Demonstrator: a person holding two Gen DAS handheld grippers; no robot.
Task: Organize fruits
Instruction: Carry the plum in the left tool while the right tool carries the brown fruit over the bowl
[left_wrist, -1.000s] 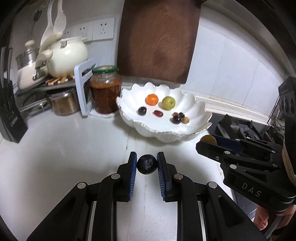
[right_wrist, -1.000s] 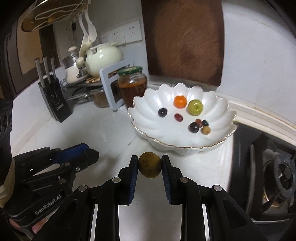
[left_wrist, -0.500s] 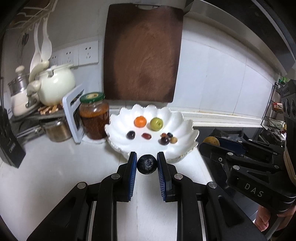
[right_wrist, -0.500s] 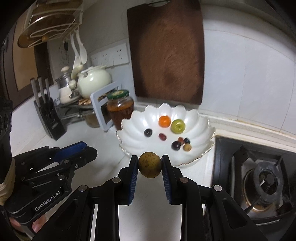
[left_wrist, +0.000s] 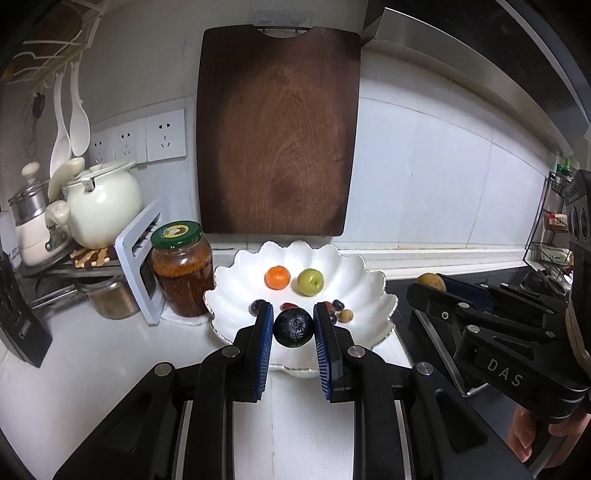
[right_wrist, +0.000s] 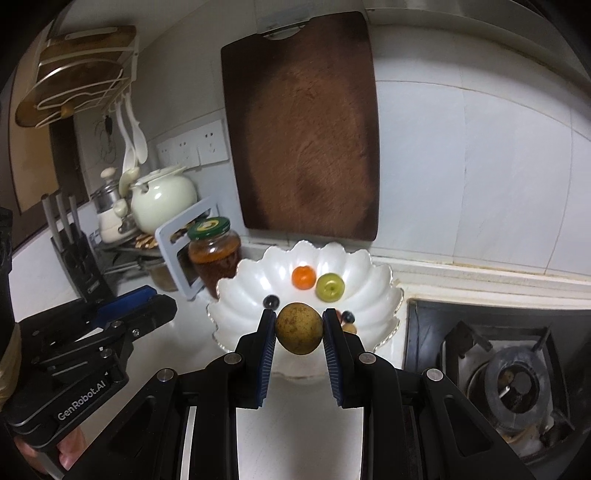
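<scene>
My left gripper (left_wrist: 293, 320) is shut on a small dark round fruit (left_wrist: 293, 328), held above the counter at the near rim of the white scalloped bowl (left_wrist: 373, 295). My right gripper (right_wrist: 299, 324) is shut on a yellow-brown round fruit (right_wrist: 299, 328), also in front of the white scalloped bowl (right_wrist: 380, 280). The bowl holds an orange fruit (left_wrist: 277, 277), a green fruit (left_wrist: 311, 282) and several small dark and brown ones (left_wrist: 337, 305). In the left wrist view the right gripper (left_wrist: 432, 286) shows at the right with its fruit. The left gripper's blue-padded fingers (right_wrist: 127, 301) appear at the left of the right wrist view.
A brown cutting board (left_wrist: 277, 147) leans on the tiled wall behind the bowl. A jar with a green lid (left_wrist: 181, 269), a white rack and a cream kettle (left_wrist: 103, 206) stand left. A knife block (right_wrist: 79, 258) is farther left; a gas stove (right_wrist: 513, 373) lies right.
Both grippers have risen with their fruits and tipped up; the bowl now sits lower in both views and right behind the fingertips, and more of the wall and cutting board shows.
</scene>
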